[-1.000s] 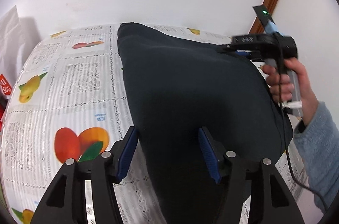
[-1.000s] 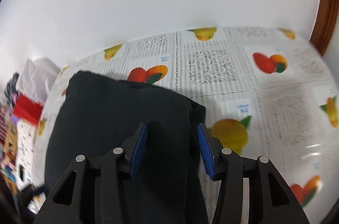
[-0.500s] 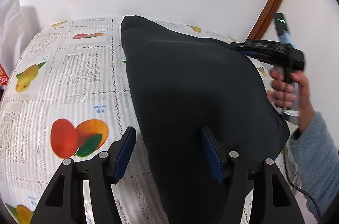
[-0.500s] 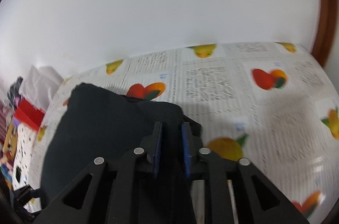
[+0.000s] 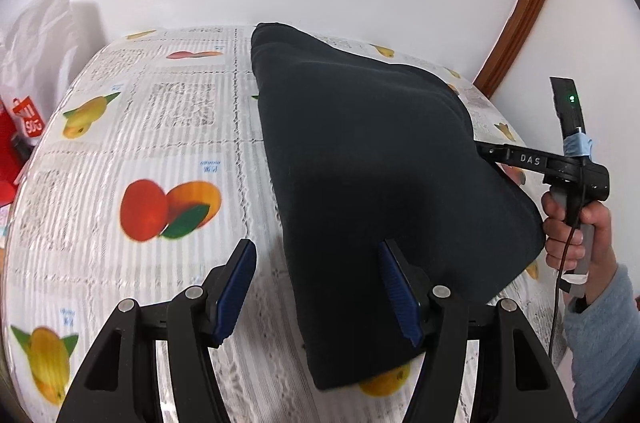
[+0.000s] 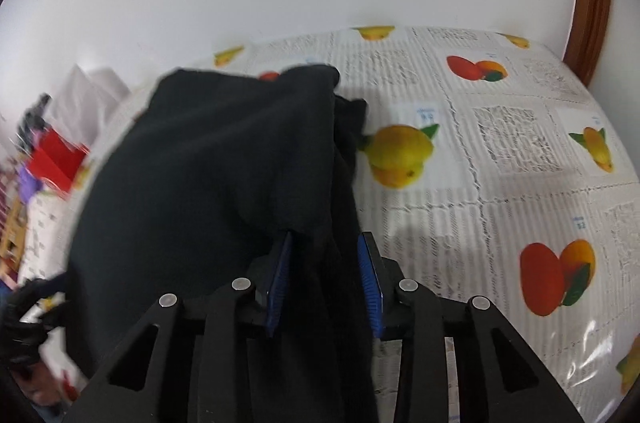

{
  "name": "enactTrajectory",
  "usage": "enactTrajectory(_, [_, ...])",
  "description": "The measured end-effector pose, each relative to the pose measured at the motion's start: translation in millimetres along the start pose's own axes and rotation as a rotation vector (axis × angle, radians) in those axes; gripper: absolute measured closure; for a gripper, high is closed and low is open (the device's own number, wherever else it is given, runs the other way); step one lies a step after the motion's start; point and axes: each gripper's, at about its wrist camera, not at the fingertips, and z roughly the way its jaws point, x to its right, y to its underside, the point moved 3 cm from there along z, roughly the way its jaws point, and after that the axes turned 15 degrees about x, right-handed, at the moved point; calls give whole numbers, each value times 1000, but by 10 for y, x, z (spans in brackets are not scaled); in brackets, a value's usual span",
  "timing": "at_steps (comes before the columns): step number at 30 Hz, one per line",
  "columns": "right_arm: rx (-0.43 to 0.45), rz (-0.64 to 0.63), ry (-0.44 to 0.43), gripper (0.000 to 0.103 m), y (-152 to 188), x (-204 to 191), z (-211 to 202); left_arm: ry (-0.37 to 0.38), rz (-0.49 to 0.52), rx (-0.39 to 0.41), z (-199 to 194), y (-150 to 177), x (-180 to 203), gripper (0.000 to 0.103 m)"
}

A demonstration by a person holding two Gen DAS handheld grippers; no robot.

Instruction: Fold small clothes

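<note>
Meanwhile, a dark garment (image 5: 384,183) lies across the fruit-print surface (image 5: 160,151), its right edge pinched in the right claw (image 6: 326,279); the left claw (image 5: 320,291) hangs spread over its near-left edge.

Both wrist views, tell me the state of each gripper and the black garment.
Left gripper: open, straddling the garment's near edge.
Right gripper: part closed with fabric between its fingers; firm grip unclear.
Black garment: folded over, lying on the tablecloth.
</note>
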Motion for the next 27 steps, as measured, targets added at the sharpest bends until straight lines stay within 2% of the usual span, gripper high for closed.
enactTrajectory(2, [20, 9, 38, 70, 4, 6, -138, -16, 9, 3, -74, 22, 12, 42])
enactTrajectory(5, [48, -55, 96, 70, 83, -55, -363, -26, 6, -3, -154, 58, 38, 43])
enactTrajectory(10, [26, -92, 171, 69, 450, -64, -679, -35, 0, 3, -313, 110, 108, 43])
enactTrajectory(12, [55, -81, 190, 66, 554, -56, -874, -36, -6, 9, -405, 123, 150, 42])
enactTrajectory(16, [63, -61, 223, 62, 659, -98, -1309, -53, 2, 40, -654, 90, 297, 34])
enactTrajectory(19, [98, -67, 226, 50, 639, -225, -1682, -57, 19, 76, -906, 53, 422, 28])
enactTrajectory(21, [132, -64, 216, 36, 611, -312, -1912, -55, 23, 94, -1058, 33, 500, 24])
enactTrajectory(23, [174, -63, 205, 31, 605, -413, -2172, -63, 38, 119, -1222, 24, 594, 19])
enactTrajectory(27, [219, -61, 211, 27, 615, -581, -2573, -93, 73, 163, -1500, -1, 736, 12])
